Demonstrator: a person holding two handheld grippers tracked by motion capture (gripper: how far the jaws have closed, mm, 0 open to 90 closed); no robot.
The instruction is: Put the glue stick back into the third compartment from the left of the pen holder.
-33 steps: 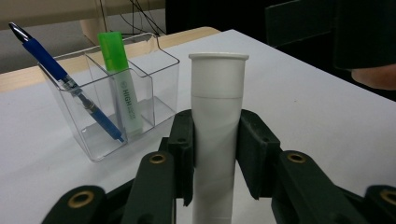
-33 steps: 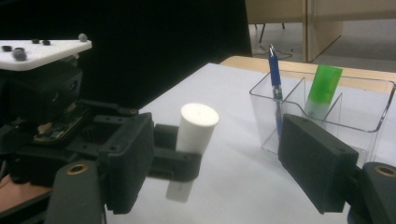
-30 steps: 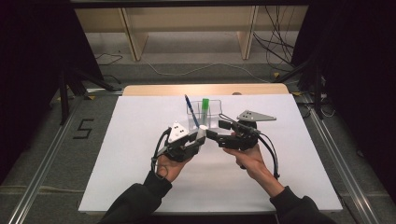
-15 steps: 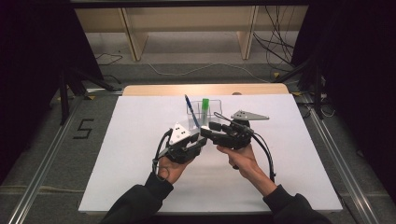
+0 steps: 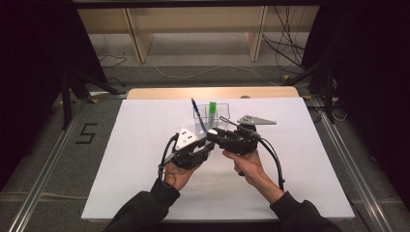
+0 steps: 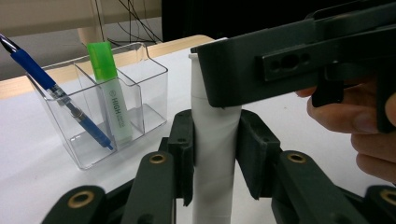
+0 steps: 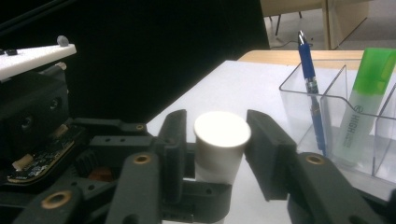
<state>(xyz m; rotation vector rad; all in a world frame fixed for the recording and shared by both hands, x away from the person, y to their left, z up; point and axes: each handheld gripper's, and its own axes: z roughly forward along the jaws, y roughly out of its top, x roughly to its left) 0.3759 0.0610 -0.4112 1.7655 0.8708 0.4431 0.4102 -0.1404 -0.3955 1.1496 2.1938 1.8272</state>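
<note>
Upright between the left gripper's [image 6: 212, 154] pads stands a white tube [image 6: 212, 177], pinched at its middle. Higher up, the right gripper [image 7: 212, 149] has just been closing around its capped top; that gripper's own view shows the pads at either side of the cap, though whether both press cannot be told. Beyond, the left gripper view shows a clear holder [image 6: 140, 88] with a blue pen [image 6: 51, 88] and green highlighter [image 6: 109, 98]. From above, both grippers meet mid-table.
</note>
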